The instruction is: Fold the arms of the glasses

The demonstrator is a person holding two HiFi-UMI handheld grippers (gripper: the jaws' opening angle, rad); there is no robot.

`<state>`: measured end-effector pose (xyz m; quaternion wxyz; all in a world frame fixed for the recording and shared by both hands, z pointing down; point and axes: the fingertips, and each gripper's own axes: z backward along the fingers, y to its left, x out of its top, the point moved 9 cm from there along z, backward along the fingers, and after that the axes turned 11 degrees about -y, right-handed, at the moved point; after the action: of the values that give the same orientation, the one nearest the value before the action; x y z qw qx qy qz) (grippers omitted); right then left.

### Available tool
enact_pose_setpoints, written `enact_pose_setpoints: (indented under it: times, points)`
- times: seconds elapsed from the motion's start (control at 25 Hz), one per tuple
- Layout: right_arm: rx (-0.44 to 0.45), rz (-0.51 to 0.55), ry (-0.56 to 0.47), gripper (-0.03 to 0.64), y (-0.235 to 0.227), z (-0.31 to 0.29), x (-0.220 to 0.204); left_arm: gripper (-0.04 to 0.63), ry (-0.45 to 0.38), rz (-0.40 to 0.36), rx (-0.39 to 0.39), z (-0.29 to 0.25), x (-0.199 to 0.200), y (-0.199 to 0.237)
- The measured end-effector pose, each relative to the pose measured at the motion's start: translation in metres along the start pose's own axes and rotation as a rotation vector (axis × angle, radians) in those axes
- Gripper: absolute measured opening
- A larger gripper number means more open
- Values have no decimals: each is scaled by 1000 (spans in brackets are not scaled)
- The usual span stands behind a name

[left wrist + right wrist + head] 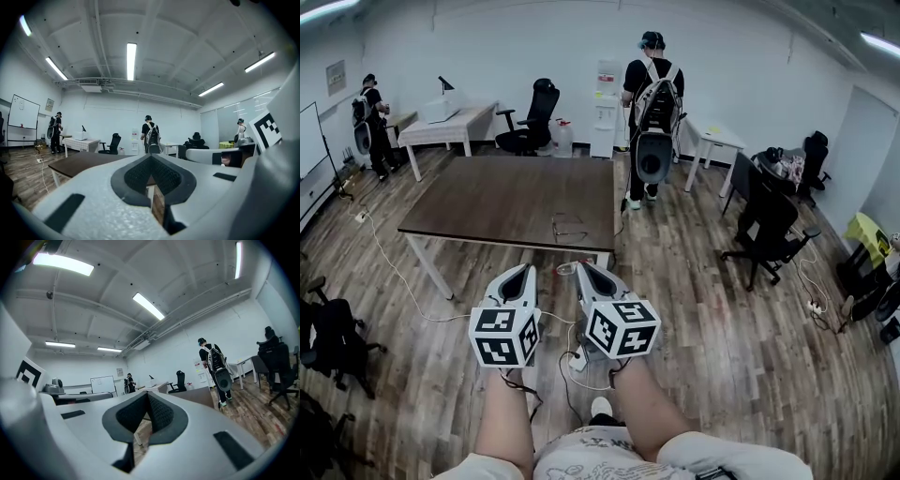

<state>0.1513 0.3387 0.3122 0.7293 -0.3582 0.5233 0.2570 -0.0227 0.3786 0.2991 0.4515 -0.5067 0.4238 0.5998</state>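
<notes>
Left hand-held gripper [525, 269] and right hand-held gripper [584, 267]: both closed tight, empty, held level just short of the desk [487, 202]. Glasses [569, 228] on the desk near its front edge, untouched. Risk of shoving the light frame across the desk if approached with jaws unopened.

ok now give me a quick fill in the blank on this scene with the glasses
1. The glasses lie on the brown ___.
2. The left gripper and right gripper both have their jaws ___, with nothing between them.
3. The person standing just beyond the table wears a ___.
Missing words: table; shut; backpack.
</notes>
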Motion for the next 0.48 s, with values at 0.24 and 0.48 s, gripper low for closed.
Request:
enact_pose_setpoints:
  times: [0.24,0.48]
  points:
    - [5,-26,-8,12,-39,-37,6,14,19,-27,16,-54,-3,3]
    - [11,-45,-1,12,-80,-75,9,14,34,-60,27,-109,-5,3]
